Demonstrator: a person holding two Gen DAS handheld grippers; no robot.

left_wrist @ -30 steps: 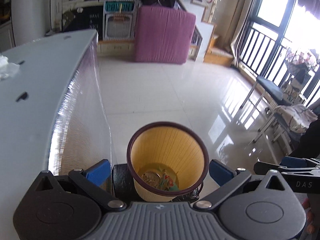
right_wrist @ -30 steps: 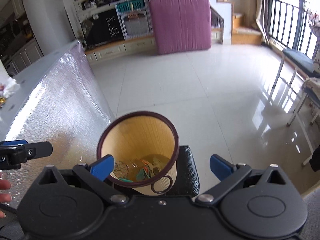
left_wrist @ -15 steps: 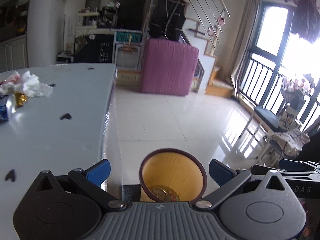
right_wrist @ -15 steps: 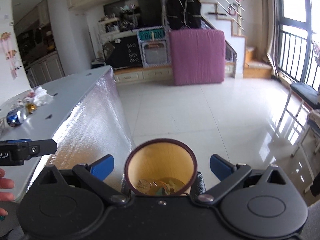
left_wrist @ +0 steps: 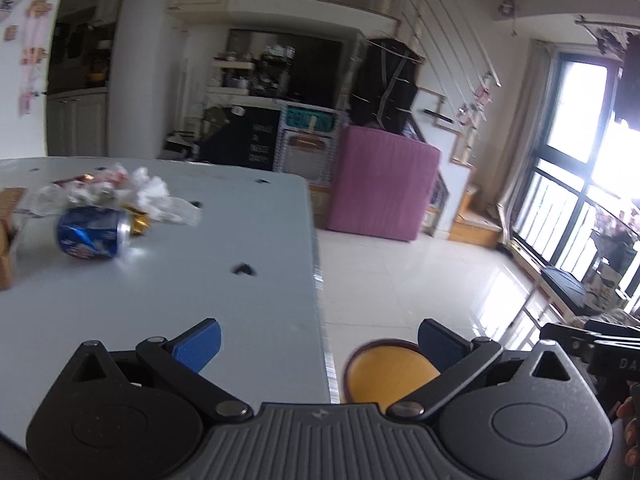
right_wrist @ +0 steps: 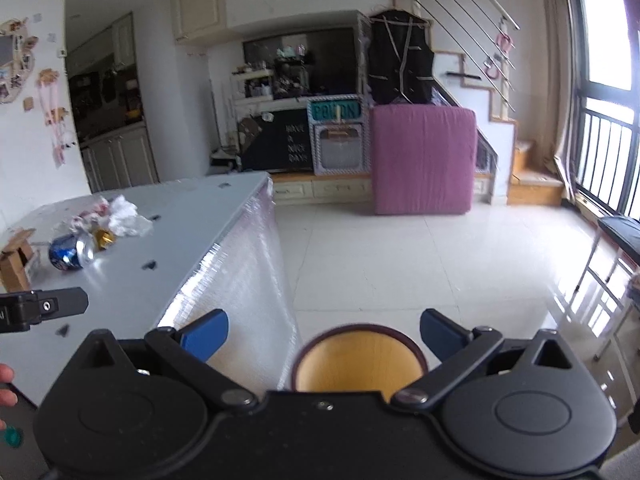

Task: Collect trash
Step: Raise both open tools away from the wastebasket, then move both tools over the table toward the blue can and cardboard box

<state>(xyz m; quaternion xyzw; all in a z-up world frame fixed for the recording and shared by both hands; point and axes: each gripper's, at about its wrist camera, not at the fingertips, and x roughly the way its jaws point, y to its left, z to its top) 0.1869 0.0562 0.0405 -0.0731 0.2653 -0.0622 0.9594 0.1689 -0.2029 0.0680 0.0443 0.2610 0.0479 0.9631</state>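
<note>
A yellow waste bin [left_wrist: 390, 374] with a dark rim stands on the floor beside the grey table [left_wrist: 180, 280]; it also shows in the right wrist view [right_wrist: 360, 364]. On the table lie a crushed blue can [left_wrist: 93, 231], a gold wrapper [left_wrist: 138, 222] and crumpled white paper and plastic [left_wrist: 148, 196]. The can [right_wrist: 71, 251] and paper [right_wrist: 126, 218] also show in the right wrist view. My left gripper [left_wrist: 318, 338] is open and empty over the table's edge. My right gripper [right_wrist: 322, 326] is open and empty above the bin.
A cardboard box [left_wrist: 7, 236] sits at the table's left edge. A pink mattress [right_wrist: 422, 160] leans against the far cabinets. Chairs [right_wrist: 616, 248] stand by the window at right. The table's side is wrapped in shiny film [right_wrist: 240, 276]. White tiled floor [right_wrist: 420, 260] lies ahead.
Both grippers have risen and tilted up from looking down into the bin. The tabletop with the can and paper has come into view. The bin has dropped to the bottom of both views.
</note>
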